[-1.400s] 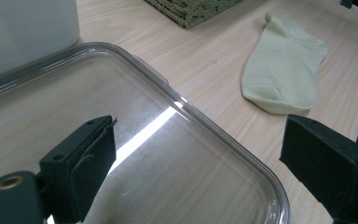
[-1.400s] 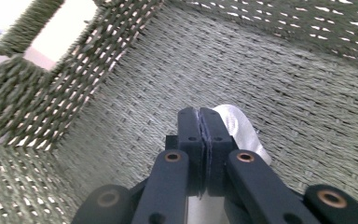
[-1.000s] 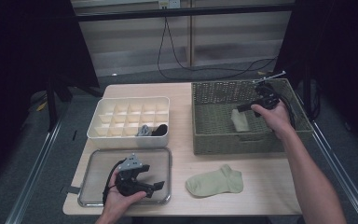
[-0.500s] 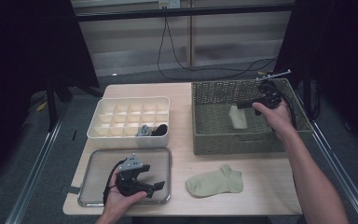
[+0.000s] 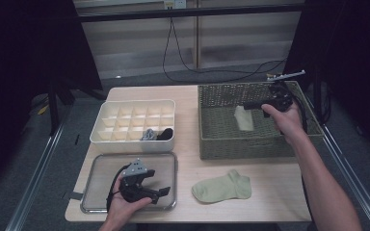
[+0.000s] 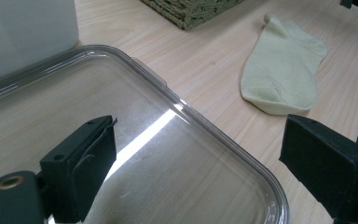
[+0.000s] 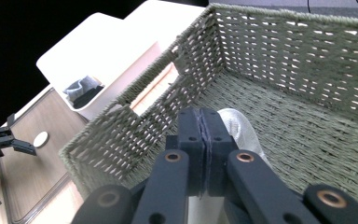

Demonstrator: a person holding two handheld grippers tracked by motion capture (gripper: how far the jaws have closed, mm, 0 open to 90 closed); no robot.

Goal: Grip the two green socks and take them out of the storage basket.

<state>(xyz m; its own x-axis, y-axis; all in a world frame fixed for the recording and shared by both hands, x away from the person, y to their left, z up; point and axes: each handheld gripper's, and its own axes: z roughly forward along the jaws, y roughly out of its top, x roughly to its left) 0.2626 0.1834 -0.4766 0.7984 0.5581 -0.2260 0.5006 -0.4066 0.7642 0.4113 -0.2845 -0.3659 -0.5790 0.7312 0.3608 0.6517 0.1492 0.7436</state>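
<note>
Wicker walls of the basket point(image 5: 221, 139) close in the right gripper point(image 5: 245, 104), with bare weave all round it. Its jaws are pressed together on a pale sock point(image 5: 244, 118), which hangs from the tips over the basket's middle. Near and left, the left gripper point(image 5: 166, 191) rests wide over the clear tray point(image 5: 94, 166), close to its right rim; a green sock point(image 5: 221, 186) lies just right on bare wood. Since a second ago the pale sock has risen slightly; the left gripper hasn't moved.
</note>
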